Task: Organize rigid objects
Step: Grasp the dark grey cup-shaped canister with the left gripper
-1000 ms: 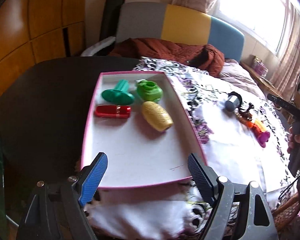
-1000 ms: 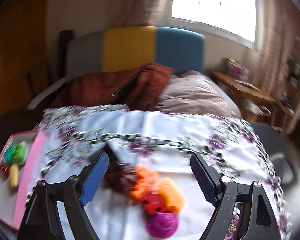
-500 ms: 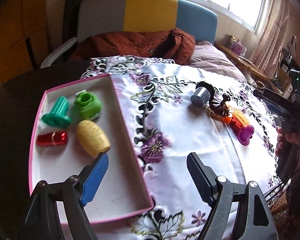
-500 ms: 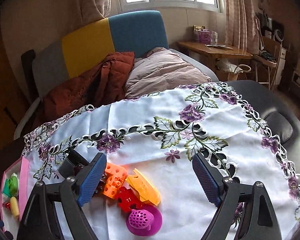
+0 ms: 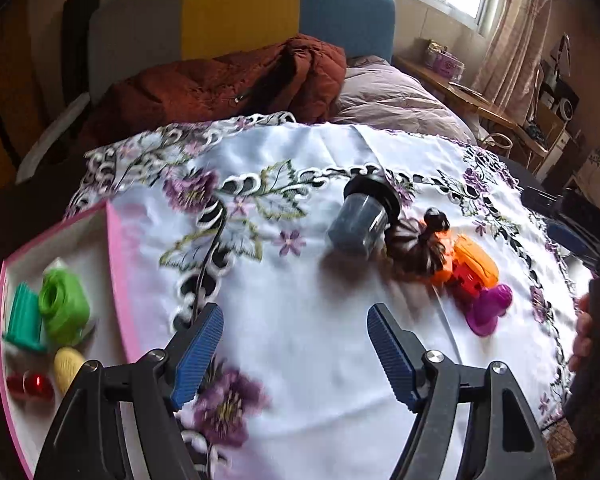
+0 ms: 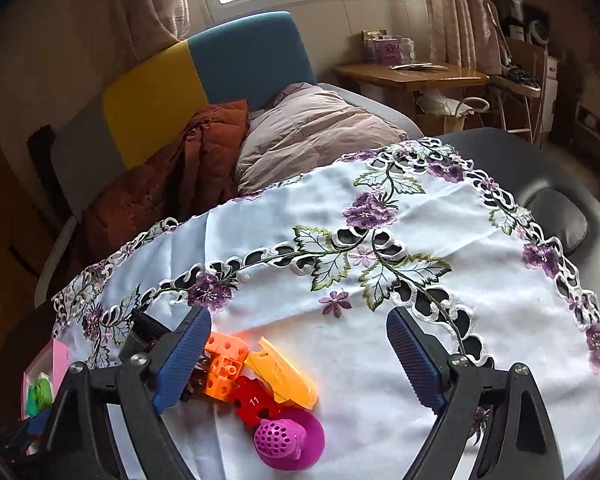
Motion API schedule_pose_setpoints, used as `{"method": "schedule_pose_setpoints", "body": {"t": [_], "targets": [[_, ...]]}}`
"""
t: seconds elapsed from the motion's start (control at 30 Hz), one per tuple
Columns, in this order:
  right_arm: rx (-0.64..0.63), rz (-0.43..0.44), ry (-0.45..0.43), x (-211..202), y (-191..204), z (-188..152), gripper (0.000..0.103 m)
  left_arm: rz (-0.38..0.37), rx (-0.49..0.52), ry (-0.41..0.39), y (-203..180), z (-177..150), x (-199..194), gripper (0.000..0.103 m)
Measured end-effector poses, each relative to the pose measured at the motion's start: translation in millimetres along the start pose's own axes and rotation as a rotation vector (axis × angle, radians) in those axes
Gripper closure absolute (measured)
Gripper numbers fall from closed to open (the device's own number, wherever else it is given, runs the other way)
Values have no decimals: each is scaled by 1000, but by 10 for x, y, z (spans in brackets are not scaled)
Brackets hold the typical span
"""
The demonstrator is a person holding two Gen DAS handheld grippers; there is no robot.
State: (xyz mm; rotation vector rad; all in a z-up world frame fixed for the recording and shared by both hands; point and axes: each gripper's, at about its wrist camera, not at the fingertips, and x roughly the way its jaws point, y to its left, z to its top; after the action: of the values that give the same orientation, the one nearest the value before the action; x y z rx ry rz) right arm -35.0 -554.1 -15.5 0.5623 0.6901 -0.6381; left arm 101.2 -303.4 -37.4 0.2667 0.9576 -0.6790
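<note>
Toys [image 5: 456, 264] right of centre await sorting; left gripper [image 5: 296, 344] jaws closing on nothing, right gripper [image 6: 300, 364] wide; next, reach one.

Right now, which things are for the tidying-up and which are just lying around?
For the job: pink tray, green toys inside it, grey cup, orange blocks, purple strainer toy.

Just lying about: brown jacket, pink quilt, flowered tablecloth.
</note>
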Motion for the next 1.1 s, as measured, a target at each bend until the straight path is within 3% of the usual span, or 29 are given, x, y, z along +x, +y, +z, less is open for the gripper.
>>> {"method": "schedule_pose_setpoints", "body": {"t": [0.37, 0.53, 0.57, 0.63, 0.77, 1.1], "targets": [[46, 56, 55, 66, -31, -3, 12, -10, 167, -9, -407, 506, 593, 27], [53, 68, 63, 80, -32, -5, 12, -41, 181, 17, -493, 610, 882, 27], [51, 68, 64, 85, -30, -5, 12, -37, 169, 20, -481, 630, 934, 29], [48, 66, 68, 97, -23, -7, 12, -57, 135, 46, -448, 642, 1027, 58], [54, 61, 63, 102, -44, 1, 12, -89, 83, 56, -377, 554, 1030, 59], [146, 70, 78, 142, -226, 20, 12, -47, -20, 44, -220, -6, 593, 59]]}}
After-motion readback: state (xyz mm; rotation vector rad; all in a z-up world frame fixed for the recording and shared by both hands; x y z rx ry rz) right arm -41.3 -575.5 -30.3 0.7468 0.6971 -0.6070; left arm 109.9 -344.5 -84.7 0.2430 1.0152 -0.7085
